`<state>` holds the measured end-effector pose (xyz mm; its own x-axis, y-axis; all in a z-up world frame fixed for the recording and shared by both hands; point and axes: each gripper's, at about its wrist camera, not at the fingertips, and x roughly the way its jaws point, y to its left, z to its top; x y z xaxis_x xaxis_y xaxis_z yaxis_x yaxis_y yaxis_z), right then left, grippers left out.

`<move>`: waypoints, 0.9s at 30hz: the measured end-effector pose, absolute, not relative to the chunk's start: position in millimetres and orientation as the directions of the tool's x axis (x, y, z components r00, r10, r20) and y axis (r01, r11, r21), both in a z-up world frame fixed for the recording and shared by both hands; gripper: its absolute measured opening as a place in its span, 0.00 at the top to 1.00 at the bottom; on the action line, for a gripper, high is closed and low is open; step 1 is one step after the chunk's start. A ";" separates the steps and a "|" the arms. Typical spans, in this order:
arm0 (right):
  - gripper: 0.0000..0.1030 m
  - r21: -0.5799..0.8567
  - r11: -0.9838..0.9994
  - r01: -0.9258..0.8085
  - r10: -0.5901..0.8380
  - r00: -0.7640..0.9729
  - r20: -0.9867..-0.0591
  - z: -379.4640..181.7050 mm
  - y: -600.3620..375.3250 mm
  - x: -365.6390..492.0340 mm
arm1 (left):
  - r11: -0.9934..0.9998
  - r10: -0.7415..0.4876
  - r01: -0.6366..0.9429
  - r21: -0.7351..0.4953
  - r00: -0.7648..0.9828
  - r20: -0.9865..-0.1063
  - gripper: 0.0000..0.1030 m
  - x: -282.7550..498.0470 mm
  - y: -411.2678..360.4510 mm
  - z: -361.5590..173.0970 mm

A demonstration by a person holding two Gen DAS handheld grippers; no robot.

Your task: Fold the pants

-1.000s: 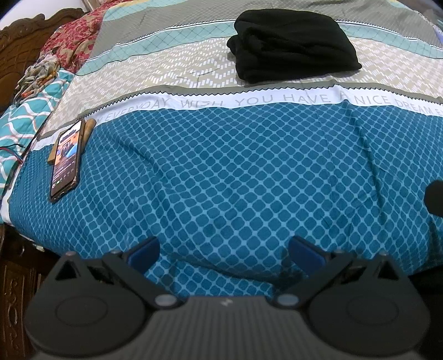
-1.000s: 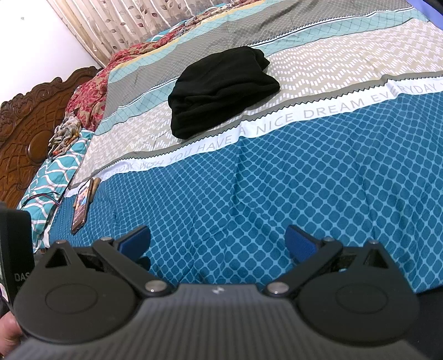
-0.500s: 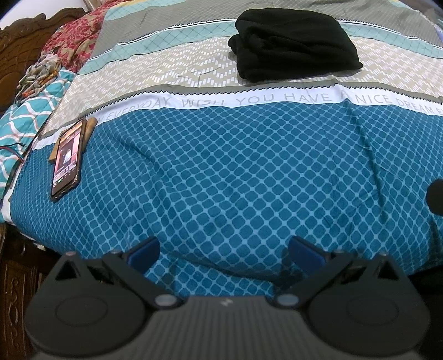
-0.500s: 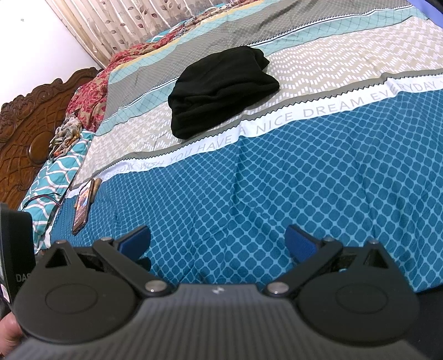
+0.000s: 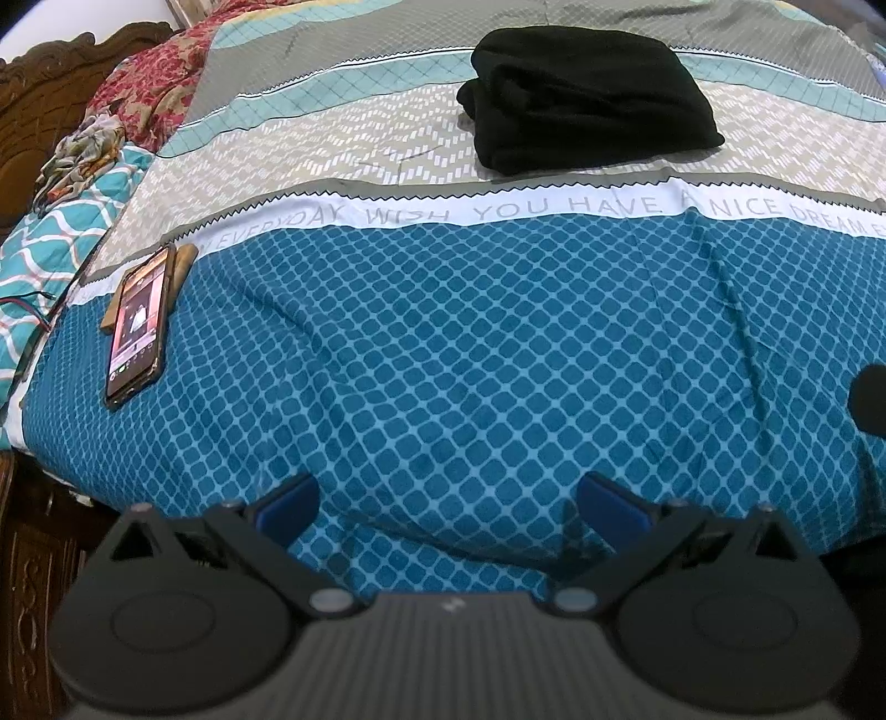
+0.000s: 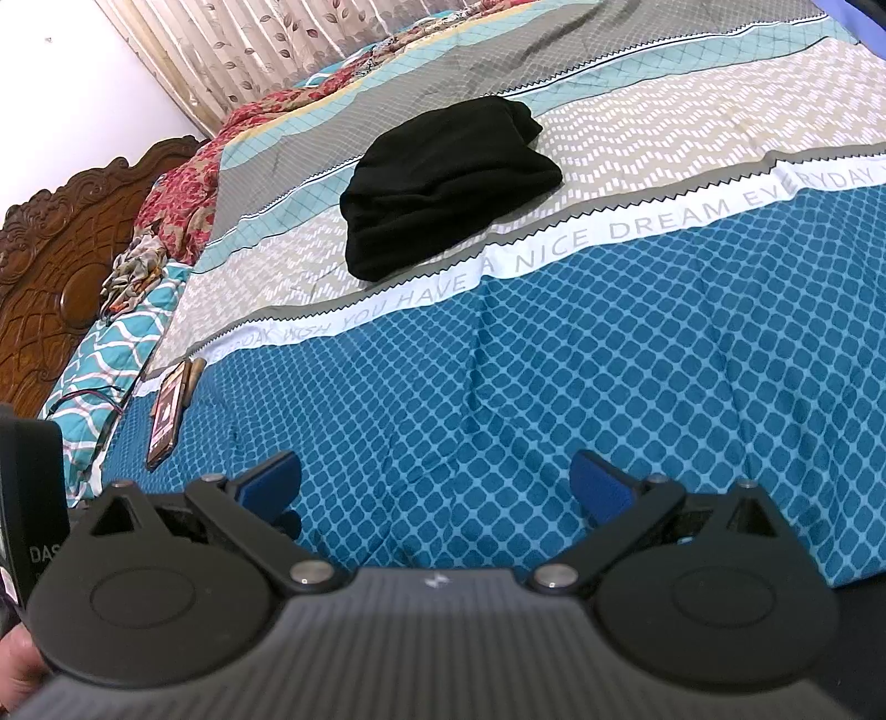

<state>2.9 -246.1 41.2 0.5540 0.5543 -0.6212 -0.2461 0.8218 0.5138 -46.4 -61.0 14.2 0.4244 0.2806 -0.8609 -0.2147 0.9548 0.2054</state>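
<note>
Black pants [image 5: 587, 99] lie folded in a compact bundle on the far part of the bed, on the beige and grey stripes; they also show in the right wrist view [image 6: 443, 183]. My left gripper [image 5: 448, 504] is open and empty, held low over the blue patterned bedspread near the bed's front edge, far from the pants. My right gripper [image 6: 434, 482] is open and empty too, also over the blue area near the front edge.
A phone [image 5: 138, 327] with a lit screen lies at the bed's left edge beside a brown case; it shows in the right wrist view [image 6: 165, 418]. A carved wooden headboard [image 6: 50, 277], pillows and crumpled cloth are at far left. Curtains [image 6: 288, 39] hang behind.
Both grippers have held almost still, with only a slight drift of the views. The pants have not moved.
</note>
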 end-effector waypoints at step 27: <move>0.00 0.494 0.829 -0.262 0.546 0.569 -0.615 45.5 -242.5 1.6 | 0.958 0.275 -0.203 0.204 0.429 -0.860 0.02 -45.6 -59.9 16.9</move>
